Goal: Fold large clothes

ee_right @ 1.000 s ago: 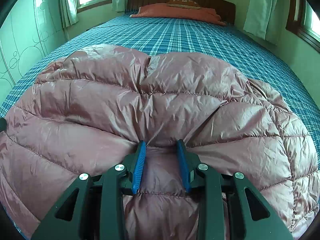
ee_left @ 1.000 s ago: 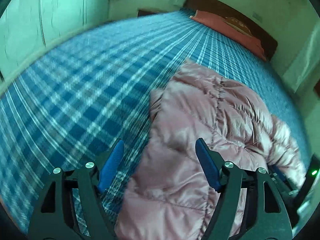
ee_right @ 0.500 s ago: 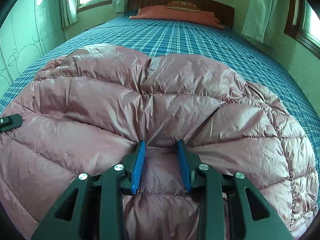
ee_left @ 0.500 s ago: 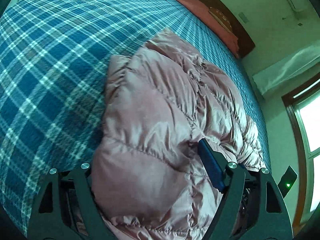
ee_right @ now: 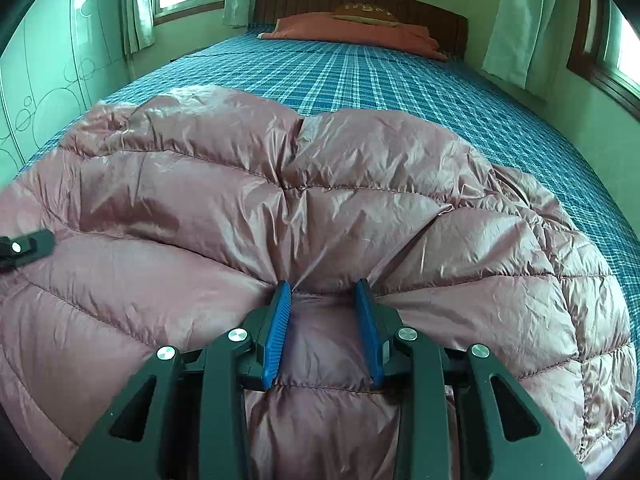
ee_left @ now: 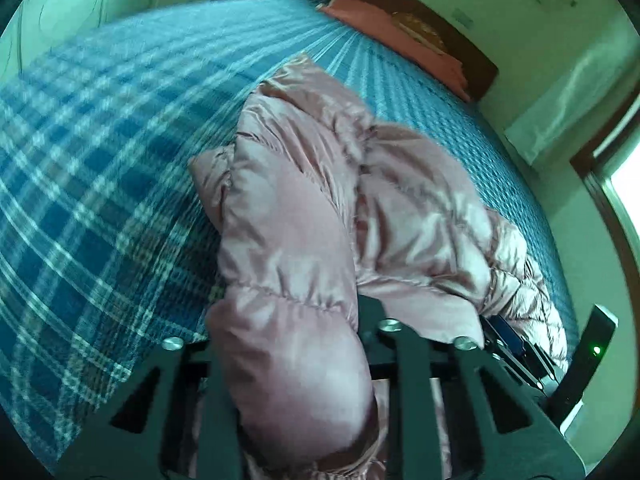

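Note:
A large pink quilted down jacket [ee_right: 280,208] lies across the near end of a bed with a blue plaid sheet [ee_right: 360,76]. My right gripper [ee_right: 324,292] is shut on a pinched fold of the jacket near its front edge, blue pads pressing the fabric. In the left wrist view the jacket [ee_left: 304,208] bulges between the fingers of my left gripper [ee_left: 288,320], which is closed on a thick puffy section; its pads are buried in the fabric. The left gripper's tip [ee_right: 24,246] shows at the left edge of the right wrist view.
An orange pillow [ee_right: 352,32] and a brown cushion lie at the dark wooden headboard [ee_right: 360,0]. Curtained windows flank the bed on both sides. A pale wardrobe wall [ee_right: 48,80] runs along the left. The sheet stretches beyond the jacket.
My left gripper moved from open above the jacket's left edge onto the jacket and closed on a puffy section. My right gripper kept its hold and barely moved.

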### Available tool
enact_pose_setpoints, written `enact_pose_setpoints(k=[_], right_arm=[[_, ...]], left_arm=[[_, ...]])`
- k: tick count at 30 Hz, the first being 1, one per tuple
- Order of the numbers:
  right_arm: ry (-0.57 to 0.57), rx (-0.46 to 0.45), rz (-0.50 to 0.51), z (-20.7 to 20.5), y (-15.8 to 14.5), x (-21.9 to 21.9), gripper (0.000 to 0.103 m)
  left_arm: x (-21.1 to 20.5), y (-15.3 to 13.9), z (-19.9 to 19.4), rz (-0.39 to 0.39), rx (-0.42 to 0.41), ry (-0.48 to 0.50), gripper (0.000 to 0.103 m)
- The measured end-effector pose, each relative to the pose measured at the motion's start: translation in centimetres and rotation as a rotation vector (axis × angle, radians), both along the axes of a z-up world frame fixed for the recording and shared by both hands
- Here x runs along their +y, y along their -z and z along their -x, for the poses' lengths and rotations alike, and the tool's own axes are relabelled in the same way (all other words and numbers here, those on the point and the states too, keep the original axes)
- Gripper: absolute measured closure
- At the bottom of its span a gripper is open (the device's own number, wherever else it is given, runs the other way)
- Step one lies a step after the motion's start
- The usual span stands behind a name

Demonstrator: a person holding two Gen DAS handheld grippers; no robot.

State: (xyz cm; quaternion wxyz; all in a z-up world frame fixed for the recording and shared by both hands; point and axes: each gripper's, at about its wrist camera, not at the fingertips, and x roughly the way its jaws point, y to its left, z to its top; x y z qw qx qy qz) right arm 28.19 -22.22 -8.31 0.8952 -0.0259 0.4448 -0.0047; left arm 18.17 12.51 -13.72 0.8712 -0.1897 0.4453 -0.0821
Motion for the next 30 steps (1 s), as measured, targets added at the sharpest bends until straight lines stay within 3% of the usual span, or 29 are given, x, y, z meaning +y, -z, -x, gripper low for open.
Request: enact_pose_setpoints(k=[6, 8, 10, 14, 23, 30], right_arm=[[0.003, 0.007, -0.028, -0.2, -0.4, -0.4, 0.069], [0.008, 0.008, -0.052, -0.1, -1.2, -1.3, 0.064], [0.032, -0.016, -0.063, 0.5, -2.4, -2.7, 0.053], [0.082, -0.044, -0.080, 2.1, -4.2, -6.5, 0.051], [0.226, -0.020, -0.055, 4.6, -3.8, -16.2, 0.051], [0.233, -0.005, -0.056, 5.0, -2.7, -17.9, 0.051]], left_arm=[[-3.1, -4.0, 1.2, -0.136, -0.091, 0.010, 0.087], [-3.9, -5.0, 1.8, -0.161, -0.109, 0.019, 0.087], [-4.8, -6.2, 2.1, -0.172, -0.126, 0.038, 0.087], [-7.5, -8.6, 2.6, -0.208, -0.167, 0.083, 0.087], [-14.1, -9.3, 2.6, -0.319, -0.192, 0.161, 0.088], [-19.0, -7.8, 2.5, -0.424, -0.197, 0.208, 0.088]])
